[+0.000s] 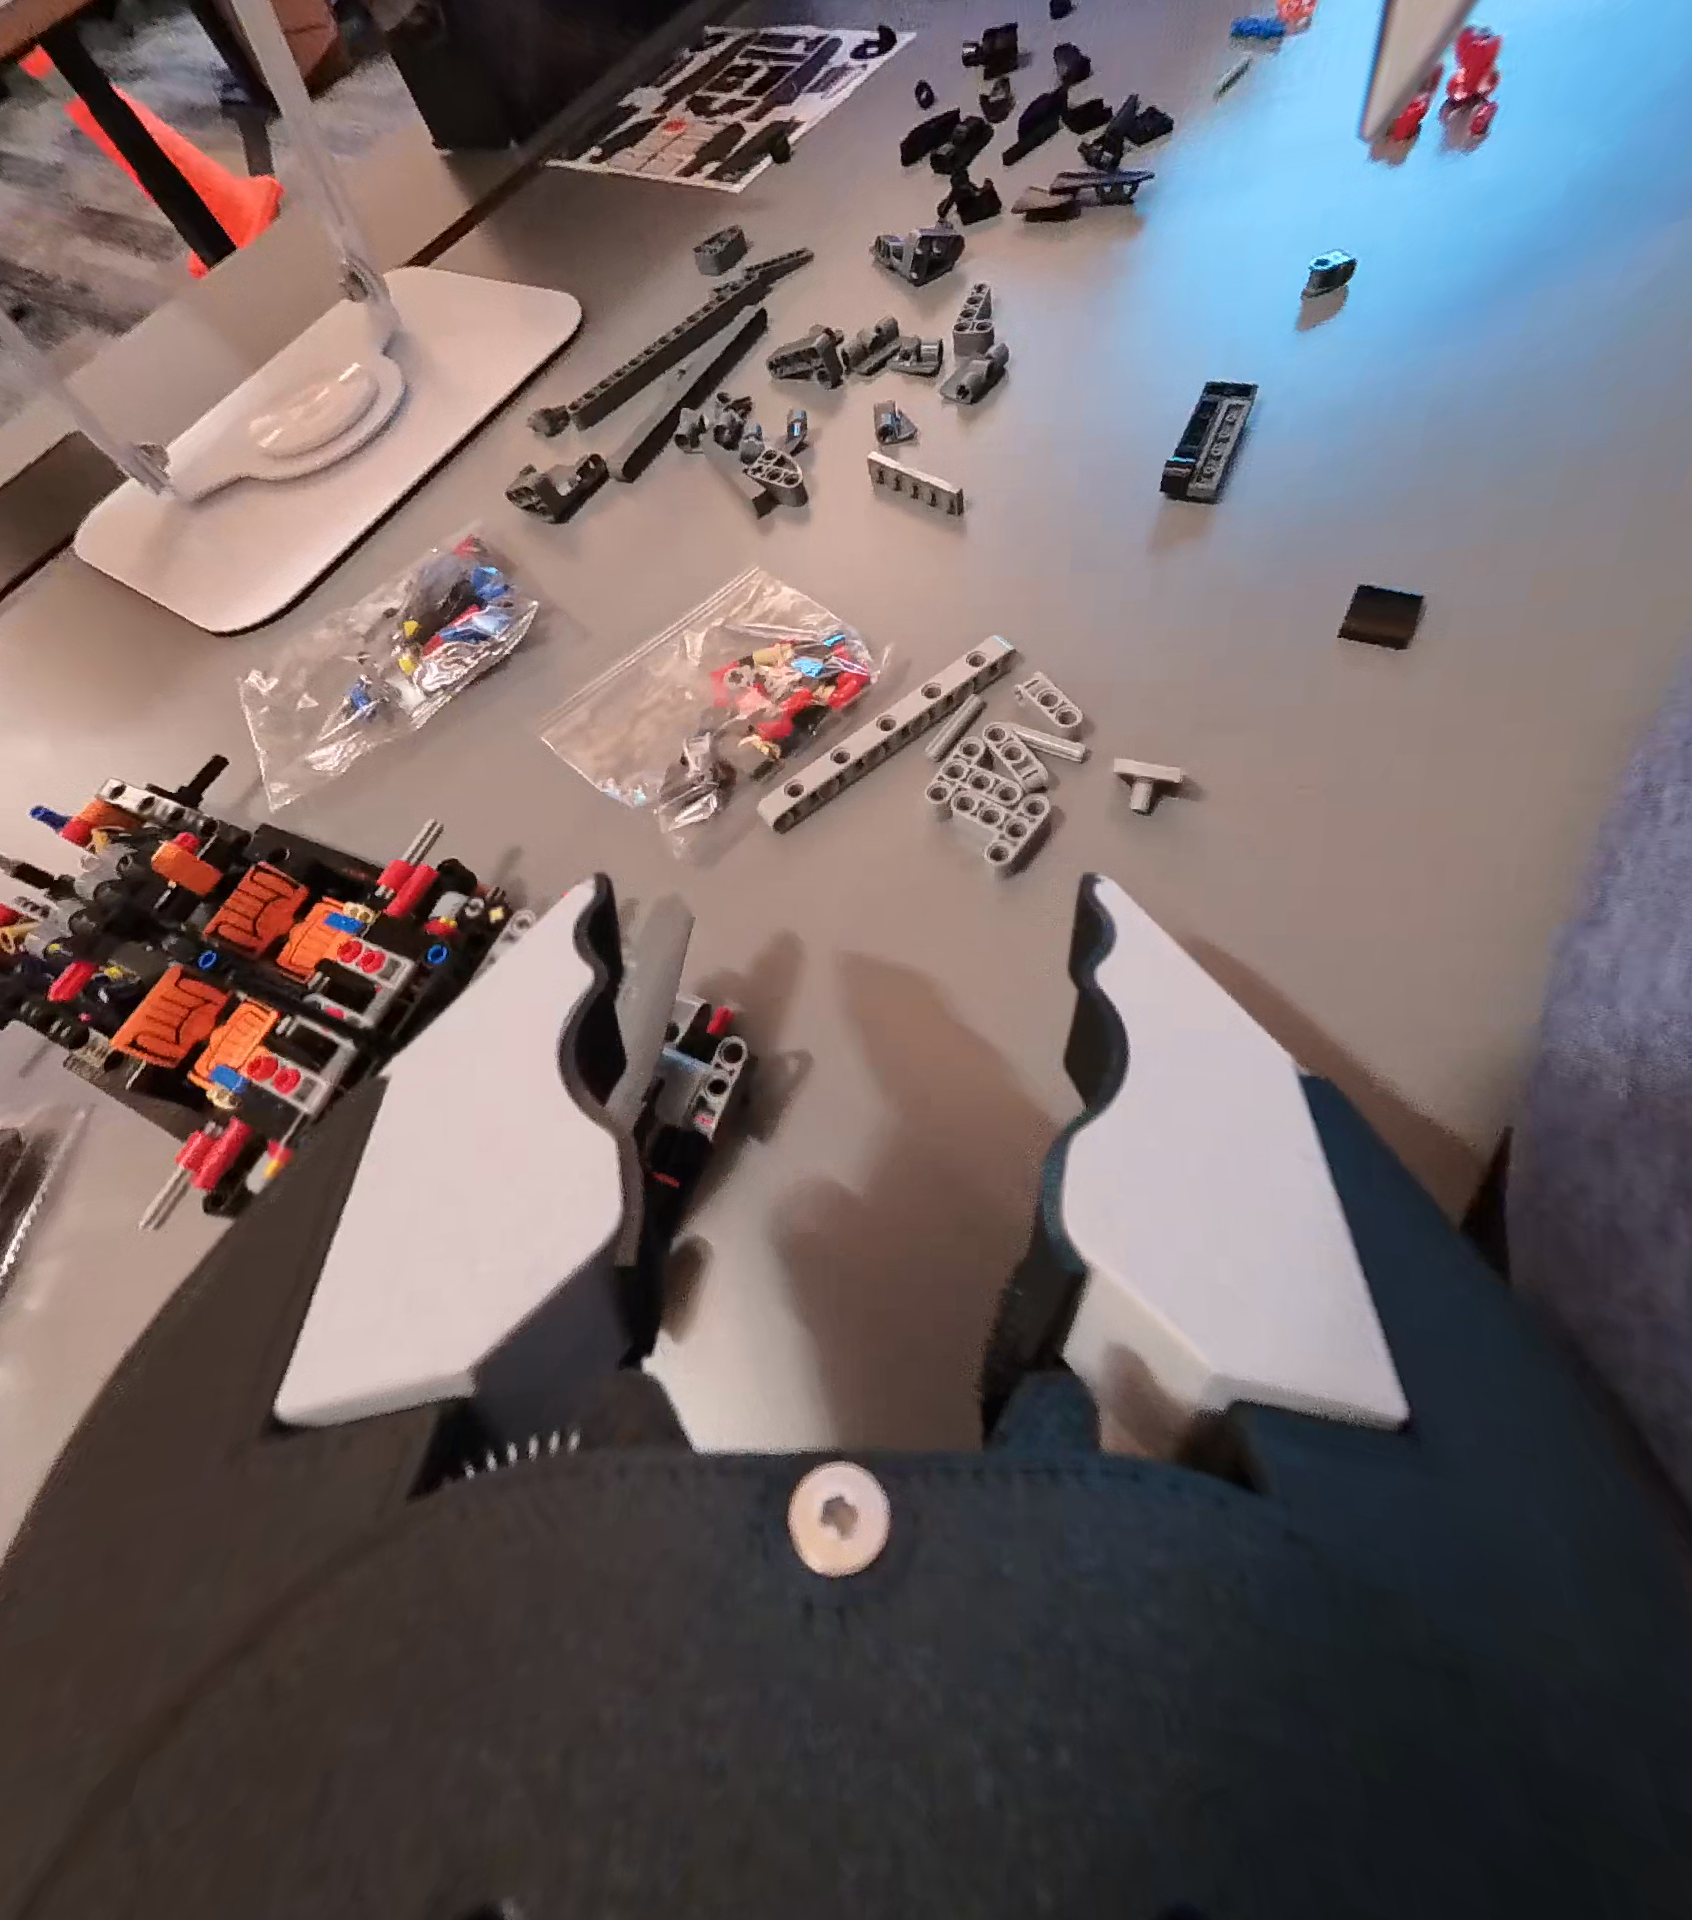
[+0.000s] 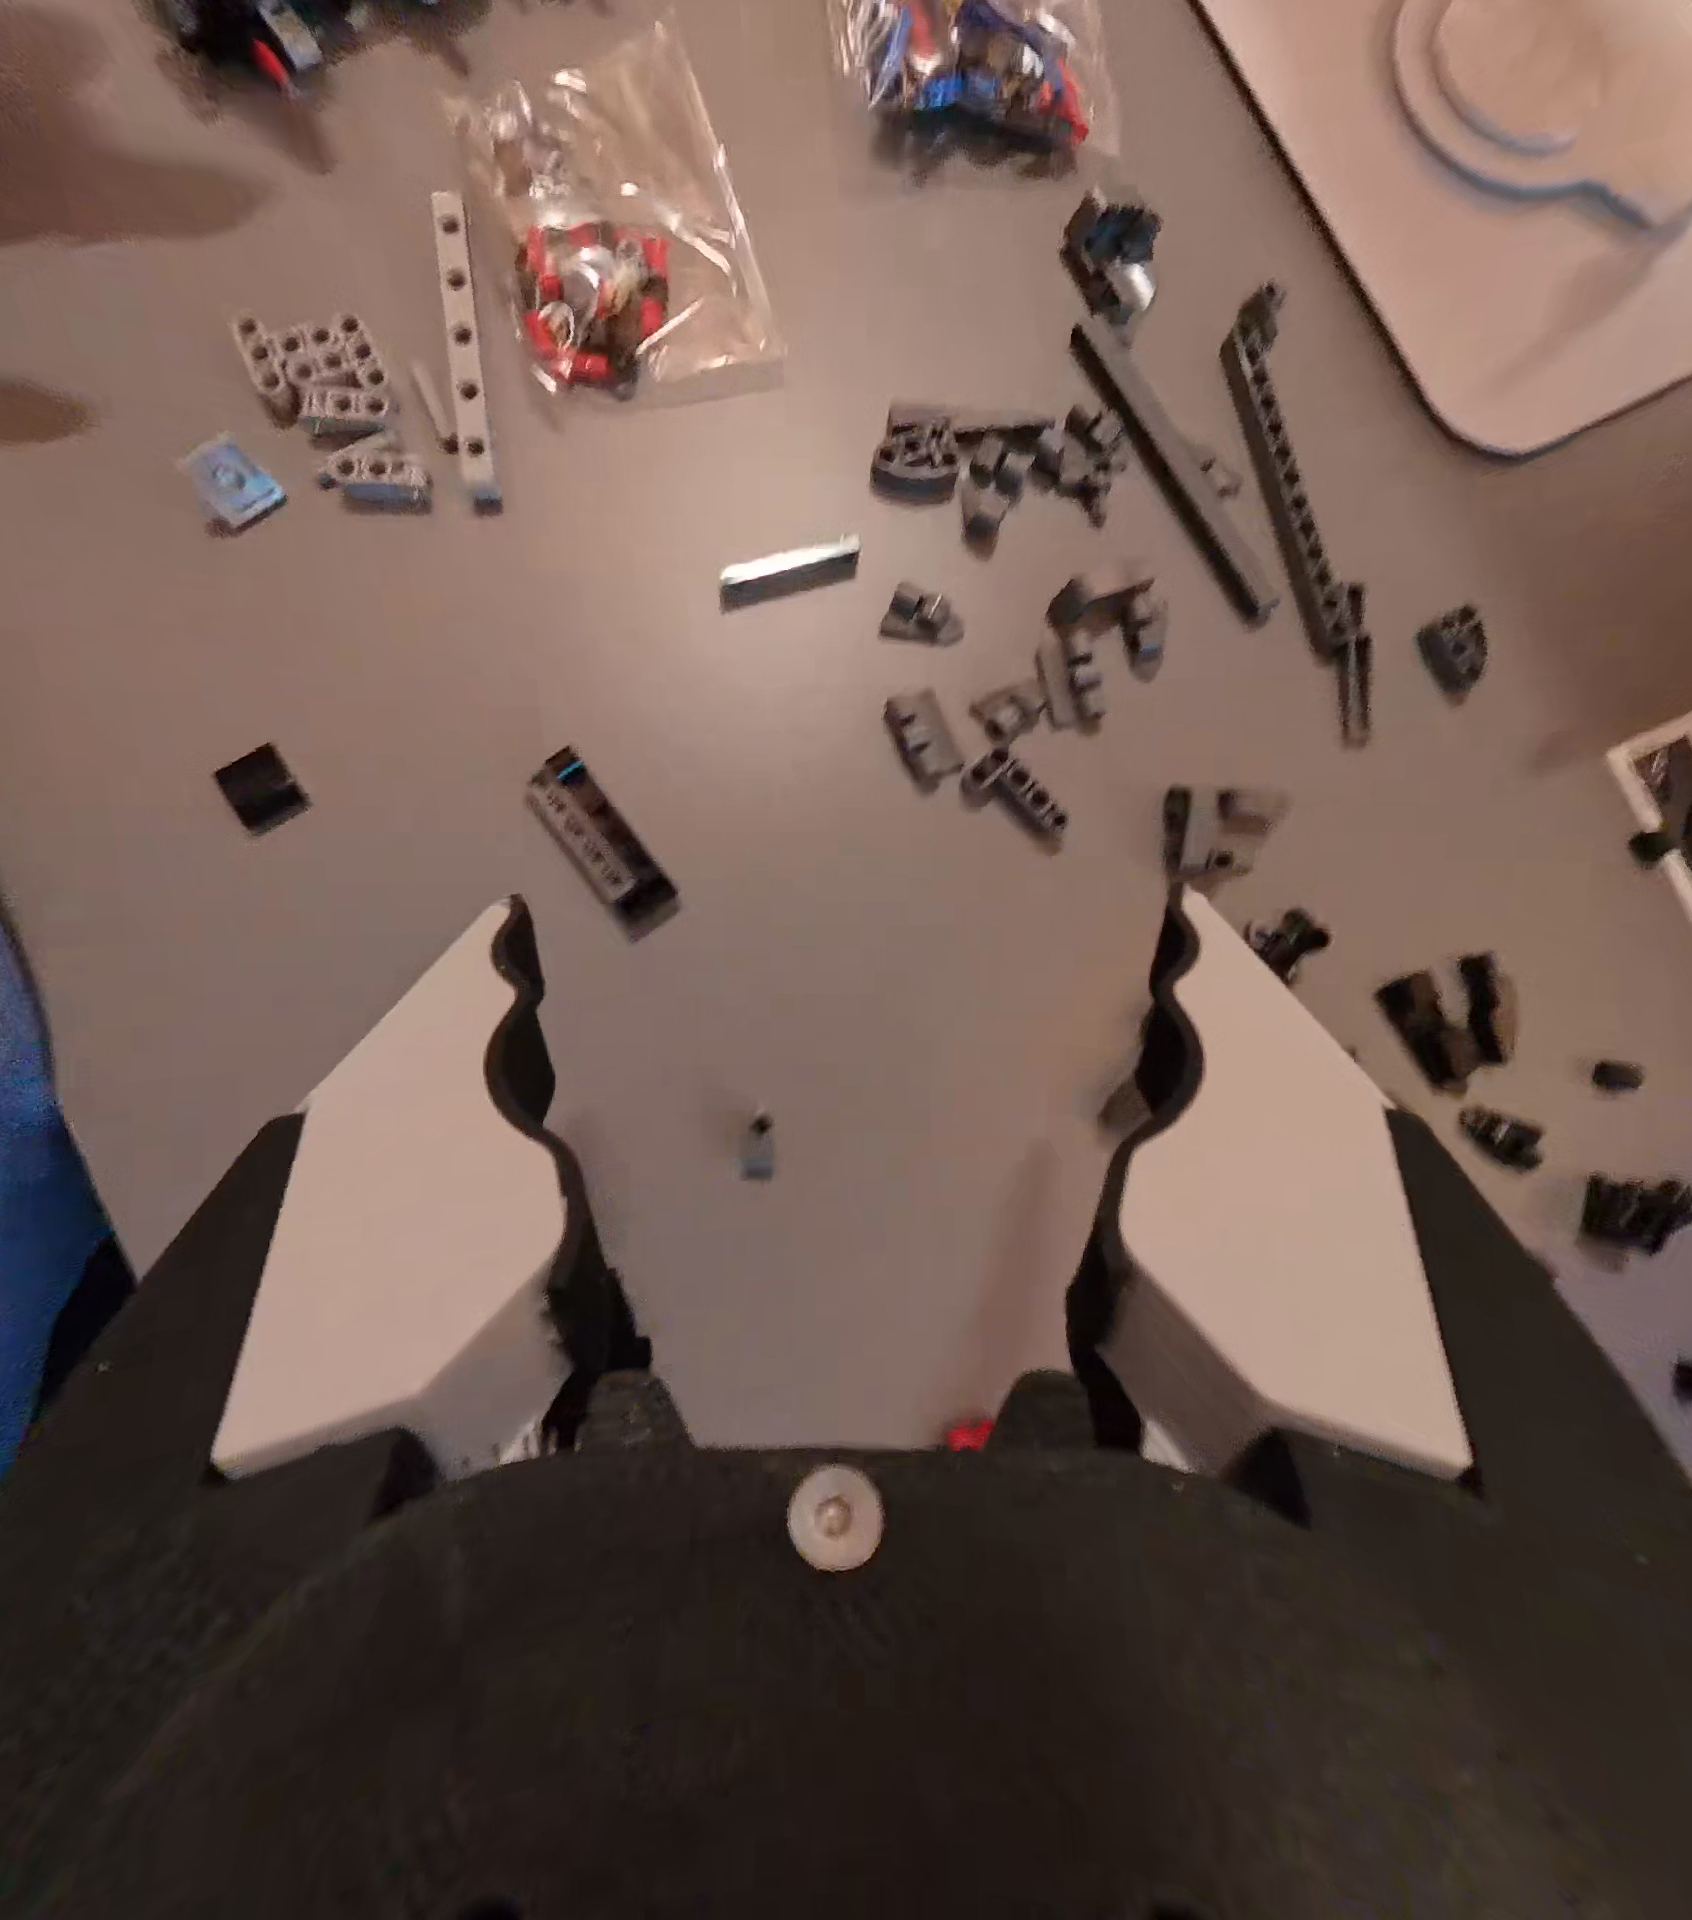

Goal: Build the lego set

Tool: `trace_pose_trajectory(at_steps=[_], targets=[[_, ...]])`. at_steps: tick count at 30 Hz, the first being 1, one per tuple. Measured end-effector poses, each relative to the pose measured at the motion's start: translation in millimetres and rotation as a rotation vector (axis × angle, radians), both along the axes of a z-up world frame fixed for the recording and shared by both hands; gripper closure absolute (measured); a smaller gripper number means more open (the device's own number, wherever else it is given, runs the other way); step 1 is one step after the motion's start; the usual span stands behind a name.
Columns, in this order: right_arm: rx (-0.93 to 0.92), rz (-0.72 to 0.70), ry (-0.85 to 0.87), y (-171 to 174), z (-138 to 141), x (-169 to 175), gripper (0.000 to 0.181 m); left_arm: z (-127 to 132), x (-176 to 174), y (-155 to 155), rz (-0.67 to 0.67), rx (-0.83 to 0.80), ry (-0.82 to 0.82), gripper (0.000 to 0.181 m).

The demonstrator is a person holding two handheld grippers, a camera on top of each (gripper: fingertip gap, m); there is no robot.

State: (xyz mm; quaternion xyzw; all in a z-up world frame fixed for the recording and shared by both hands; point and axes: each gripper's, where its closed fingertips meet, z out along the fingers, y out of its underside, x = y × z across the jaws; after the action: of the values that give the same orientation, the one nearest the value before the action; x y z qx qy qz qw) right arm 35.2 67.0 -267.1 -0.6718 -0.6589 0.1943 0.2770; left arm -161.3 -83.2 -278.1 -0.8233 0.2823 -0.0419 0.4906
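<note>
A partly built lego model with orange, red and black parts sits on the grey table at the left of the left wrist view. My left gripper is open and empty just to its right, its left finger over the model's edge. My right gripper is open and empty above the table. A small grey piece lies between its fingers. A black brick lies just ahead of its left finger. Light grey beams and dark grey beams lie loose.
Two clear bags of small parts lie mid-table. A white stand base is at the back left. A sticker sheet and black pieces lie far back. A black tile lies loose. Blue fabric is at the right. Measured from the fingertips, the black brick is 6 centimetres or so from the right gripper and 20 centimetres from the left. The left camera catches it too, in the left wrist view.
</note>
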Motion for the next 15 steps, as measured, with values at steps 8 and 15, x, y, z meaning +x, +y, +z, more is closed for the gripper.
trace_pose_trajectory(at_steps=[8,15], targets=[[-0.027,-0.099,0.037,-45.8,-21.1,41.2,0.056,4.8,-0.2,-23.8,0.032,-0.054,-0.051,0.095],[0.03,0.008,0.069,-85.0,-24.0,26.0,0.078,0.4,9.8,-42.3,0.005,-0.039,-0.005,0.094]])
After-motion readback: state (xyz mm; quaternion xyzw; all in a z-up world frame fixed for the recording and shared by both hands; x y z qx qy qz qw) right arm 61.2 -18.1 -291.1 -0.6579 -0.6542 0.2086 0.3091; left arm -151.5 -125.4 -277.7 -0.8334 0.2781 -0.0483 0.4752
